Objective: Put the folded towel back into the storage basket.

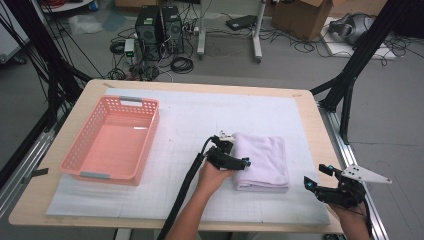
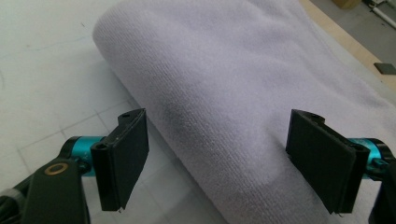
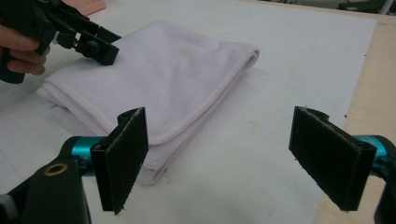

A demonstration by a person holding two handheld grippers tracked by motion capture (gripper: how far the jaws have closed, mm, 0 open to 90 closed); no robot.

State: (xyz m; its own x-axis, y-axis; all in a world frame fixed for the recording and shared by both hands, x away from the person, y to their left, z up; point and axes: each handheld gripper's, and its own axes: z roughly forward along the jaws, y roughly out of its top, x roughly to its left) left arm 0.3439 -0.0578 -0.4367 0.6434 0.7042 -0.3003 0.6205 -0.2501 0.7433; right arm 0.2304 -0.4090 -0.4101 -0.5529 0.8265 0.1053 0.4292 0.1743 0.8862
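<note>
A folded pale lilac towel (image 1: 262, 160) lies on the white mat, right of the table's middle. My left gripper (image 1: 236, 150) is at the towel's left folded edge. In the left gripper view my left gripper (image 2: 219, 116) is open, its jaws standing on either side of the rounded fold of the towel (image 2: 224, 84). My right gripper (image 1: 316, 176) hovers open near the table's front right corner, apart from the towel. In the right gripper view, nothing sits between the jaws of my right gripper (image 3: 219, 112). Beyond them lie the towel (image 3: 159, 70) and the left gripper (image 3: 100, 49).
A pink slotted basket (image 1: 152, 125) stands on the left of the white mat (image 1: 200, 115), with nothing in it that I can see. The wooden table edge (image 1: 312, 115) runs close on the right. Black frame posts (image 1: 350, 75), computer towers (image 1: 160, 30) and cables are on the floor beyond.
</note>
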